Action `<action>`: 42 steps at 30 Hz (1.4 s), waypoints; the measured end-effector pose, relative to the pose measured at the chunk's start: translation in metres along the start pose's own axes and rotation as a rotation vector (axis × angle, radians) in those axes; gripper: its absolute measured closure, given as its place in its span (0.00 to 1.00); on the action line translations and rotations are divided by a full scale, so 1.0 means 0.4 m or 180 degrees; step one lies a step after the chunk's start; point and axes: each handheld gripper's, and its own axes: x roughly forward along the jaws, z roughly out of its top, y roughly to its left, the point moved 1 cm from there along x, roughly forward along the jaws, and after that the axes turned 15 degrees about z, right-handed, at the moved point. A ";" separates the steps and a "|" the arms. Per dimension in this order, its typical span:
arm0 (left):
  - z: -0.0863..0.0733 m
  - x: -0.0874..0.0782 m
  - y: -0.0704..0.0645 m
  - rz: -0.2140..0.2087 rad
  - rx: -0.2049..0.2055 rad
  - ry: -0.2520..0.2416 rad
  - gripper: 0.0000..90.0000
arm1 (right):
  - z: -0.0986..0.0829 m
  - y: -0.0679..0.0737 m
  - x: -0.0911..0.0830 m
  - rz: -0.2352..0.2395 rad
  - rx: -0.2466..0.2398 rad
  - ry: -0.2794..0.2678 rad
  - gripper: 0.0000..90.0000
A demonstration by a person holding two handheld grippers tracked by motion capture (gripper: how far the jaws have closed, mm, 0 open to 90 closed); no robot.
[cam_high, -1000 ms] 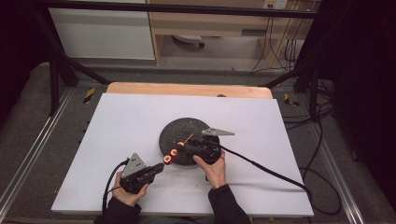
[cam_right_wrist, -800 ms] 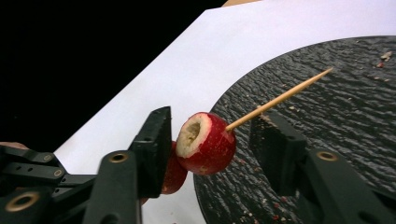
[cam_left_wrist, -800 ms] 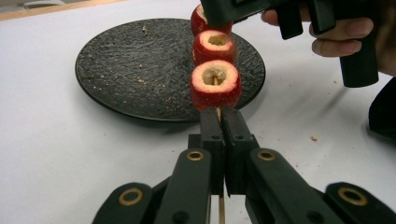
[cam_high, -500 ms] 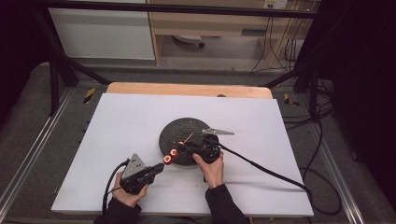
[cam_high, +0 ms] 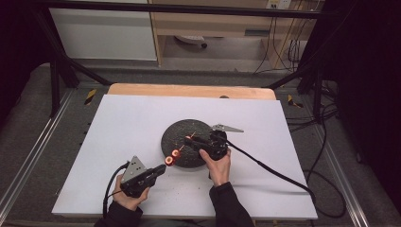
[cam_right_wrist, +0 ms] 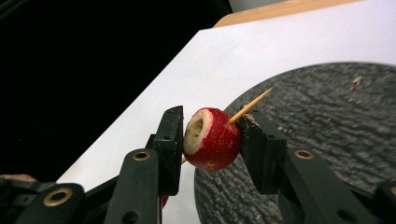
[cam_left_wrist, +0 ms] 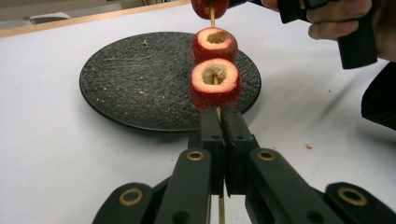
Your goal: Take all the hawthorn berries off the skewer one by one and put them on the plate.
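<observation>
Threading cored red fruit onto a skewer over a dark plate

The left gripper (cam_left_wrist: 218, 122) clamps the wooden skewer (cam_left_wrist: 218, 113) at the plate's (cam_high: 178, 133) 6 o'clock edge, two fruits (cam_left_wrist: 215, 83) just above its jaws; the right gripper (cam_right_wrist: 210, 135) squeezes a third fruit (cam_right_wrist: 212, 138) on the tip. No writing is readable; crumbs dot the plate. Nothing has moved since the earlier frame.

Red cored fruits (cam_left_wrist: 215, 83) on skewer (cam_left_wrist: 219, 114): three. Wooden skewer: one. Black plate (cam_left_wrist: 126, 79) beneath skewer: one. Grippers (cam_high: 160, 171): two.
</observation>
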 end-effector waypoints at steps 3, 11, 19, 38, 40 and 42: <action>0.001 -0.002 0.000 0.0005 -0.0006 -0.0008 0.98 | 0.017 -0.005 -0.007 -0.0037 -0.0022 -0.0030 0.69; 0.001 -0.004 0.003 0.0008 -0.0017 -0.0017 0.98 | 0.065 -0.022 -0.029 -0.0178 -0.0074 -0.0124 0.70; 0.000 -0.004 0.006 0.0011 -0.0023 -0.0010 0.98 | 0.103 -0.051 -0.042 -0.0331 -0.0115 -0.0179 0.70; 0.000 -0.004 0.014 0.0030 -0.0064 -0.0011 0.98 | 0.010 -0.141 0.033 -0.0490 0.0088 0.0260 0.69; 0.000 -0.004 0.015 0.0032 -0.0066 -0.0007 0.98 | -0.003 -0.149 0.042 -0.0500 0.0116 0.0328 0.69; 0.000 -0.003 0.014 0.0028 -0.0064 0.0000 0.98 | -0.014 -0.157 0.049 -0.0517 0.0135 0.0394 0.69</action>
